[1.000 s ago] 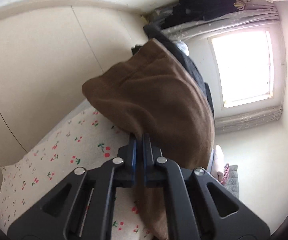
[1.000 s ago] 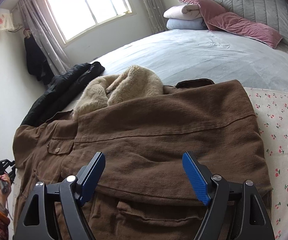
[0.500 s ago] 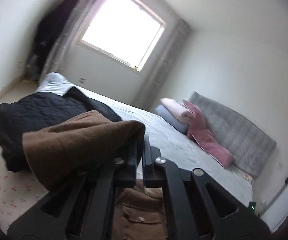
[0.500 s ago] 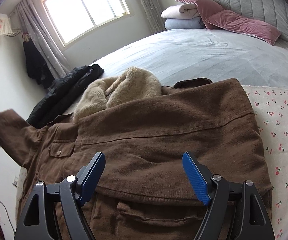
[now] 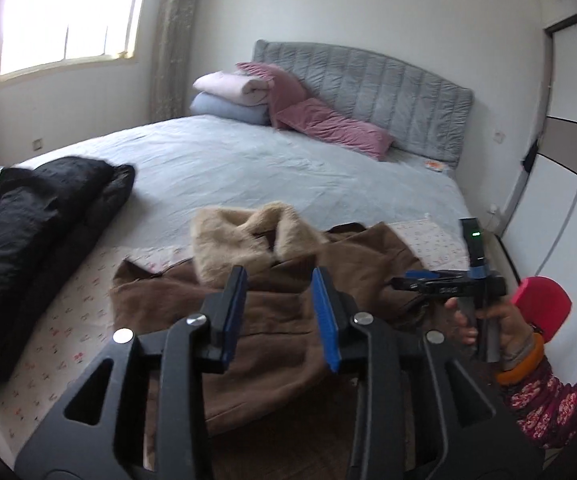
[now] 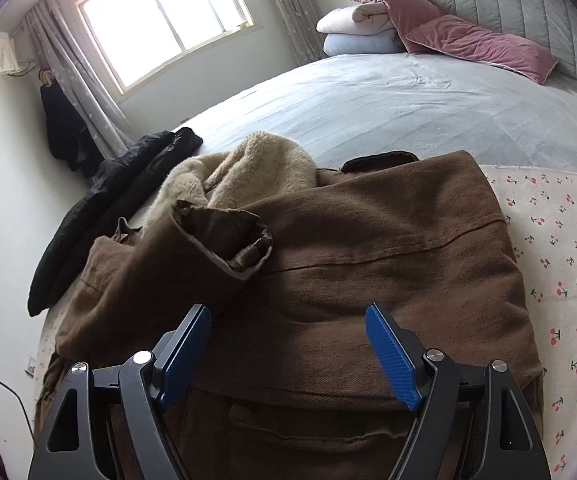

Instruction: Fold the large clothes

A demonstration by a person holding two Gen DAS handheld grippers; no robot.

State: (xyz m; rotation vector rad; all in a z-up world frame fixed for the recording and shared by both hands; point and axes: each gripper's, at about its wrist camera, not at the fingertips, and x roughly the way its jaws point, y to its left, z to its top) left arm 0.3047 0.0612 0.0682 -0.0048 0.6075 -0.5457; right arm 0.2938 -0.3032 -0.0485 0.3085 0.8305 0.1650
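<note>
A large brown coat [image 6: 368, 264] with a beige fleece collar [image 6: 248, 168] lies on the bed's near end, over a cherry-print sheet [image 6: 560, 240]. Its left sleeve [image 6: 208, 248] lies folded across the chest, cuff open. My right gripper [image 6: 288, 344] is open and empty, just above the coat's lower front. My left gripper [image 5: 280, 308] is open and empty above the coat [image 5: 272, 320], facing the headboard. The collar shows ahead of it in the left wrist view [image 5: 240, 236]. The right gripper [image 5: 448, 284] is seen from the side there, in a hand.
A black jacket [image 5: 36, 232] lies on the bed's left side, also in the right wrist view [image 6: 108, 200]. Pillows and folded blankets [image 5: 288, 100] sit against the grey headboard [image 5: 388, 84]. A window [image 6: 160, 16] is at the far left; a wardrobe [image 5: 568, 184] on the right.
My left gripper carried the brown sleeve over the coat, opened and let it go; the sleeve now lies across the chest. My right gripper stayed open and nearly still.
</note>
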